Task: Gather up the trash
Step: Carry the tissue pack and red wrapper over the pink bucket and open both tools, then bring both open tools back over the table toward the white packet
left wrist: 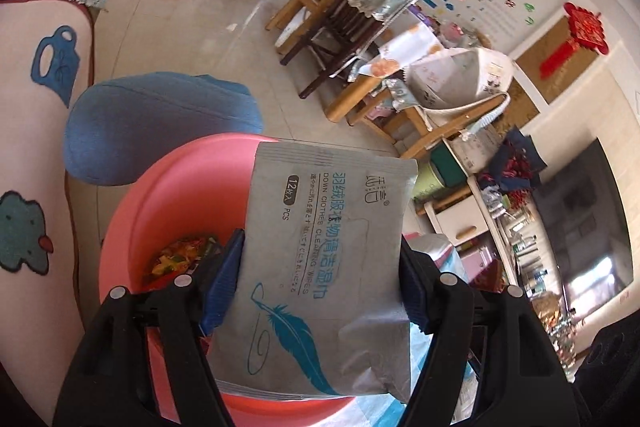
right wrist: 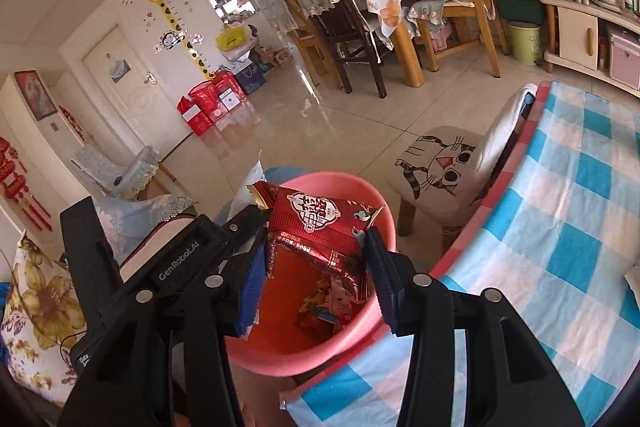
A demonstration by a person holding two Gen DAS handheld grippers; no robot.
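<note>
Left tool (left wrist: 320, 279): jaws about halfway apart, blue pads (left wrist: 224, 279) pressed on both long edges of a flat grey foil wipes packet w/ teal feather print (left wrist: 320, 255). Packet held upright-ish, its top end over the round pink plastic bin (left wrist: 168, 195). Bin sits directly under the tool; colourful crumpled wrappers (left wrist: 180, 259) lie at its bottom. A person's knee in blue denim (left wrist: 160, 123) is just beside the bin's far rim. Cream cushion w/ blue cartoon print (left wrist: 36, 147) at left.

Right tool (right wrist: 316, 263): jaws narrower, roughly a third apart, pads gripping the sides of a shiny red foil snack wrapper w/ white label (right wrist: 320, 223). Wrapper is torn open at one corner and hangs above the mouth of the same pink bin (right wrist: 376, 195), not touching the bin floor. More wrappers (right wrist: 328, 299) at the bottom of the bin. Bin stands just beside the edge of the tabletop w/ blue-and-white checked cloth, red trim (right wrist: 560, 227); whether they touch, can't tell. Small stool w/ cat-face cushion (right wrist: 444, 167) near the bin's far side, next to the cloth edge. Floral pillow (right wrist: 36, 299) at left. Wooden chairs & dining table further back on the tiled floor (right wrist: 340, 123).
</note>
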